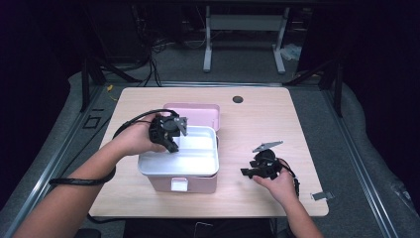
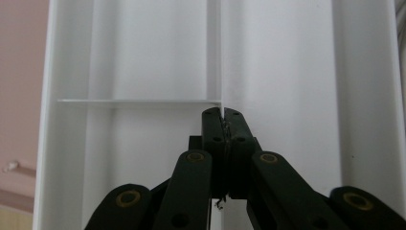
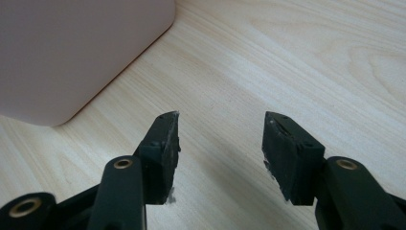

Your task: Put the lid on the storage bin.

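Our left gripper (image 2: pixel 223 115) has its jaws pressed together on the thin upright divider (image 2: pixel 215 52) inside the white tray (image 2: pixel 72 143), pinching it right where a short cross wall (image 2: pixel 134 100) meets it; in the high view the same left gripper (image 1: pixel 172 144) reaches down into the tray (image 1: pixel 208 166) from its near left side. The tray sits in the top of a pink box (image 1: pixel 171 184), near the middle of the wooden table (image 1: pixel 257 124), and the pink lid (image 1: pixel 198 110) lies flat just behind the box. Our right gripper (image 3: pixel 221 136) has its jaws standing well apart with nothing between them, hovering low over bare wood beside the rounded corner of the box (image 3: pixel 72 52); from above, the right gripper (image 1: pixel 257 170) rests off to the right of the box. We judge the tray to be light, stiff moulded plastic, smooth and a little slippery, so the divider gives us a narrow but firm handle. Held at that one thin wall, it would probably tip or twist as it comes up, and a hard squeeze could flex or crack the plastic. We would lift it straight and slowly, and we could steady the pink box with the free gripper so that it doesn't rise with the tray.
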### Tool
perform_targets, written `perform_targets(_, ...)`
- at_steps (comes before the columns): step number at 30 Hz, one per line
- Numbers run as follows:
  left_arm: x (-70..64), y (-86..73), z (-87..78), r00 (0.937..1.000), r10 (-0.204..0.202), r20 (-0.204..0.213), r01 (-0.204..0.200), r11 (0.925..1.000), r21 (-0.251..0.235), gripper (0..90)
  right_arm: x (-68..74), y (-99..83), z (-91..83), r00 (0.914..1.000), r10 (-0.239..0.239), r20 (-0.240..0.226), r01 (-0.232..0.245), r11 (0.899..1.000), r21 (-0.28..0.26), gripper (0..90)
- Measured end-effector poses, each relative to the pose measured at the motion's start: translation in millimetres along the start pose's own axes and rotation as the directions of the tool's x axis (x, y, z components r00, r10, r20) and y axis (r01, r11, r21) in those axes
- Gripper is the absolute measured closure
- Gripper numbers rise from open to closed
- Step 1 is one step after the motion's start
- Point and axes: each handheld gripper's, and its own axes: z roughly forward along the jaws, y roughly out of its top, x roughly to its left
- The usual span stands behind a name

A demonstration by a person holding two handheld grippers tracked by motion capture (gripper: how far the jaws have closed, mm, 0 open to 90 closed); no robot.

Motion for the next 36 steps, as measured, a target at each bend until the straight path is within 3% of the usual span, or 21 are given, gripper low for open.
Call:
perform_targets(3, 3.2, 2.8, 7.6, 1.0, 0.007, 0.005, -0.007, 0.9998, 0.018, 88.7, 1.0, -0.6, -1.5, 0.9999, 0.001, 0.01, -0.001, 1.0, 0.0, 46.6)
perform_targets(4, 7.9, 4.6, 17.9, 0.9998, 0.018, 0.012, -0.018, 0.9991, 0.038, 88.3, 0.9, -1.0, -1.7, 0.9999, 0.002, 0.01, -0.002, 1.0, -0.003, 46.6)
perform_targets(8, 10.2, 6.1, 34.0, 0.9995, 0.007, 0.032, -0.009, 0.9982, 0.06, 87.4, 0.3, -1.4, -1.0, 1.0, 0.003, 0.007, -0.003, 1.0, -0.001, 46.6)
perform_targets(11, 8.5, 7.1, 43.0, 0.9989, 0.03, 0.035, -0.033, 0.9961, 0.081, 87.4, 0.0, -1.6, 0.3, 1.0, 0.006, -0.005, -0.006, 1.0, 0.003, 46.5)
perform_targets(20, 2.0, 11.4, 45.2, 0.9989, 0.044, 0.018, -0.046, 0.9954, 0.084, 87.4, -0.5, -0.5, 1.6, 1.0, 0.007, -0.003, -0.007, 1.0, 0.005, 46.6)
perform_targets(23, -2.1, 13.4, 46.3, 0.999, 0.04, 0.018, -0.041, 0.9982, 0.043, 87.3, -0.2, -0.3, 3.5, 1.0, 0.005, -0.008, -0.005, 1.0, 0.013, 46.6)
perform_targets(28, -6.9, 18.0, 46.7, 0.9987, 0.047, 0.018, -0.047, 0.9982, 0.036, 86.9, 1.4, 1.3, 4.9, 0.9999, -0.003, -0.012, 0.003, 1.0, 0.011, 46.5)
perform_targets(32, -7.4, 17.3, 46.5, 0.9997, 0.011, 0.022, -0.012, 0.9996, 0.026, 86.8, 1.3, 2.2, 5.6, 0.9998, 0.0, -0.022, 0.001, 1.0, 0.009, 46.5)
perform_targets(33, -6.0, 14.9, 46.2, 0.9975, -0.061, 0.036, 0.06, 0.998, 0.021, 84.7, 1.4, 2.4, 5.7, 0.9999, -0.001, -0.015, 0.002, 1.0, 0.011, 46.4)
perform_targets(35, -5.7, 13.7, 46.1, 0.9962, -0.078, 0.039, 0.077, 0.9968, 0.021, 81.5, 1.1, 2.8, 6.0, 0.9999, -0.003, -0.016, 0.003, 1.0, 0.011, 46.3)
perform_targets(36, -3.7, 8.9, 44.4, 0.9925, -0.118, 0.03, 0.116, 0.9917, 0.054, 81.4, 0.8, 3.1, 6.2, 0.9999, -0.001, -0.015, 0.002, 1.0, 0.009, 46.3)
